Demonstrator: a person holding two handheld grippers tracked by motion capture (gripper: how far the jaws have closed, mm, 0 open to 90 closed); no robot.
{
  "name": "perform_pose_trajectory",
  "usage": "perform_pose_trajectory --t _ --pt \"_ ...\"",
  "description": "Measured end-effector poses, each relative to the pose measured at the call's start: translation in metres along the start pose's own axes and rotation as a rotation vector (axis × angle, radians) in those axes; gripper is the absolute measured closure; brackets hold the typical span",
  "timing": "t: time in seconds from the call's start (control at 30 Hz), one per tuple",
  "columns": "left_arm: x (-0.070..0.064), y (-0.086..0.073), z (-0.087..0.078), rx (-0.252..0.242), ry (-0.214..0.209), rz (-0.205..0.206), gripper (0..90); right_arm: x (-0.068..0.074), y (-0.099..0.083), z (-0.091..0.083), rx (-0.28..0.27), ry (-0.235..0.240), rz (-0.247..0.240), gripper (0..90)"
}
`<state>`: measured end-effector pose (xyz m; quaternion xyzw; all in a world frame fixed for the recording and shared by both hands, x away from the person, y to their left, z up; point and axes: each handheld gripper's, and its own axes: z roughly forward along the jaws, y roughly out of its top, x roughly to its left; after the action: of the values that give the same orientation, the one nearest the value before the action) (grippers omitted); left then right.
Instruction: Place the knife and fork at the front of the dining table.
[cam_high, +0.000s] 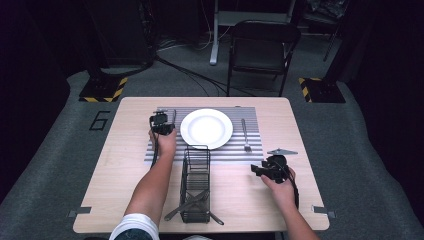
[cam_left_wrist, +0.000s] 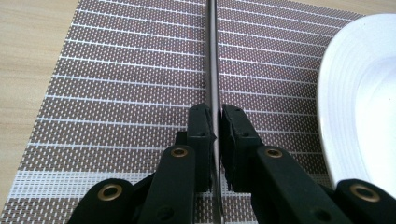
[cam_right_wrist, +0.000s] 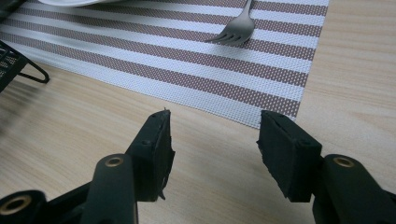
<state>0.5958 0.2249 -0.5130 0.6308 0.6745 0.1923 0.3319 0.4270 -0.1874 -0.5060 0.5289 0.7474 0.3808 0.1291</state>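
Knife (cam_left_wrist: 213, 56) between left gripper's (cam_left_wrist: 215, 122) jaws

Left gripper (cam_high: 161, 123) low over the striped placemat (cam_high: 250, 155), a thin knife (cam_high: 174, 114) just beyond it. White plate (cam_high: 206, 128) immediately to its right. Fork (cam_high: 245, 135) past the plate, on the mat's right part. Black wire cutlery basket (cam_high: 196, 185) behind and right of that gripper, utensils lying inside. Right gripper (cam_high: 270, 168) off the mat's near right corner, above bare wooden table (cam_high: 110, 170), basket to its left. Folding chair (cam_high: 262, 47) beyond the far table edge.
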Motion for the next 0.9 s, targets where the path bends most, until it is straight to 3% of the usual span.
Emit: perform_pose_trajectory --t 0.33,0.6,0.67,0.9 --pt "0.002 0.0 -0.001 0.007 -0.012 0.009 81.9 0.0 0.0 0.001 0.004 0.001 0.005 44.1" --pt "0.005 0.0 -0.002 0.007 -0.022 -0.007 81.0 0.0 0.0 0.001 0.005 0.001 0.003 44.1" --pt "0.007 0.001 -0.002 0.009 -0.015 0.013 80.4 0.0 0.0 0.001 0.005 0.0 0.004 44.1" --pt "0.011 -0.001 -0.003 0.0 -0.022 -0.003 78.5 0.0 0.0 0.001 0.004 -0.001 0.004 44.1"
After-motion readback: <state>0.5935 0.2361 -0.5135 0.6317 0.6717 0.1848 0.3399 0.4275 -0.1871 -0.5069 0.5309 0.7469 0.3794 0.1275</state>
